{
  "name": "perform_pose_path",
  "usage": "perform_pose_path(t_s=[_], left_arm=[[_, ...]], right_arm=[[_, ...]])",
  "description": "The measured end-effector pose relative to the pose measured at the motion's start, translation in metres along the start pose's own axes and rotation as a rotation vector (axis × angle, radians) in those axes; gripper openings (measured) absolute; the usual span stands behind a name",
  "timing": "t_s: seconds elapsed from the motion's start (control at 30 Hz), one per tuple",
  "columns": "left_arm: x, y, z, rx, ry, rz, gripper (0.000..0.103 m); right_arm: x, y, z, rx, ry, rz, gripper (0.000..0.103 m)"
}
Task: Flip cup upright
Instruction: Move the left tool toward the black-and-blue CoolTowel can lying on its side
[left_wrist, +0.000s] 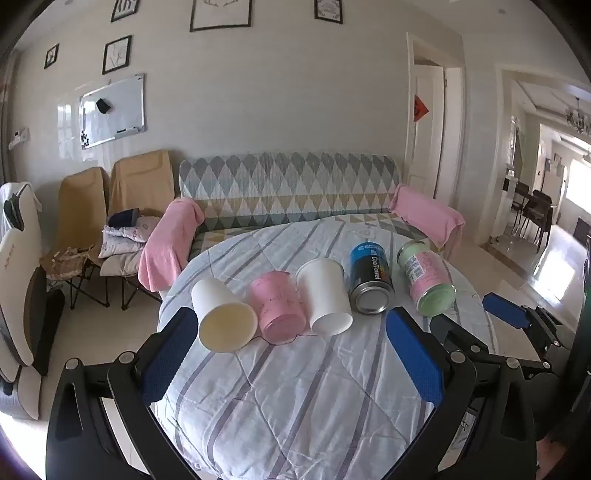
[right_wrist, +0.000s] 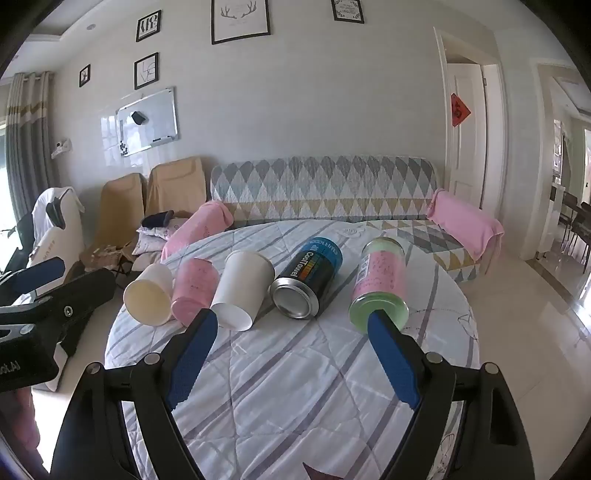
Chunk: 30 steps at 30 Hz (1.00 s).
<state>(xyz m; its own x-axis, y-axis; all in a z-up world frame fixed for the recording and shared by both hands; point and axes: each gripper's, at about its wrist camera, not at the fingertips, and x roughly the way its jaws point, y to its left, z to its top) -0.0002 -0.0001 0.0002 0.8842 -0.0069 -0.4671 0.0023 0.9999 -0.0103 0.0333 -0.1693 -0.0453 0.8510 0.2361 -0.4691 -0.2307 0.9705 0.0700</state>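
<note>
Several containers lie on their sides in a row on the round table (left_wrist: 295, 387) (right_wrist: 295, 387). From the left they are a white paper cup (left_wrist: 221, 314) (right_wrist: 149, 295) with its mouth toward me, a pink cup (left_wrist: 279, 304) (right_wrist: 192, 288), a second white cup (left_wrist: 327, 297) (right_wrist: 242, 291), a blue and black can (left_wrist: 370, 278) (right_wrist: 306, 282), and a pink and green canister (left_wrist: 426, 282) (right_wrist: 380, 282). My left gripper (left_wrist: 291, 332) is open and empty, just short of the cups. My right gripper (right_wrist: 293, 330) is open and empty, in front of the can.
The table has a striped quilted cover. Behind it stands a sofa (left_wrist: 288, 188) with pink towels (left_wrist: 170, 243) on its arms. Folding chairs (left_wrist: 110, 206) stand at the left. The right gripper's fingers (left_wrist: 506, 314) show at the table's right edge in the left wrist view.
</note>
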Motion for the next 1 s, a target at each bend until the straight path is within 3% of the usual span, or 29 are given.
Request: perform_pose_path(t_s=[0.43,0.73,1.0], left_arm=[[0.007,0.009,-0.006,0.005,0.048,0.001,0.103],[0.010,0.038,-0.004,-0.080,0.095,0.016,0.103],[0.017,0.042,-0.002,-0.082,0.109,0.022,0.103]], right_arm=[[-0.002,0.000,-0.001,0.007,0.007,0.006,0.085],[-0.001,0.001,0.001,0.004,0.018,0.014,0.085],[0.010,0.001,-0.002,0.004,0.029,0.029,0.085]])
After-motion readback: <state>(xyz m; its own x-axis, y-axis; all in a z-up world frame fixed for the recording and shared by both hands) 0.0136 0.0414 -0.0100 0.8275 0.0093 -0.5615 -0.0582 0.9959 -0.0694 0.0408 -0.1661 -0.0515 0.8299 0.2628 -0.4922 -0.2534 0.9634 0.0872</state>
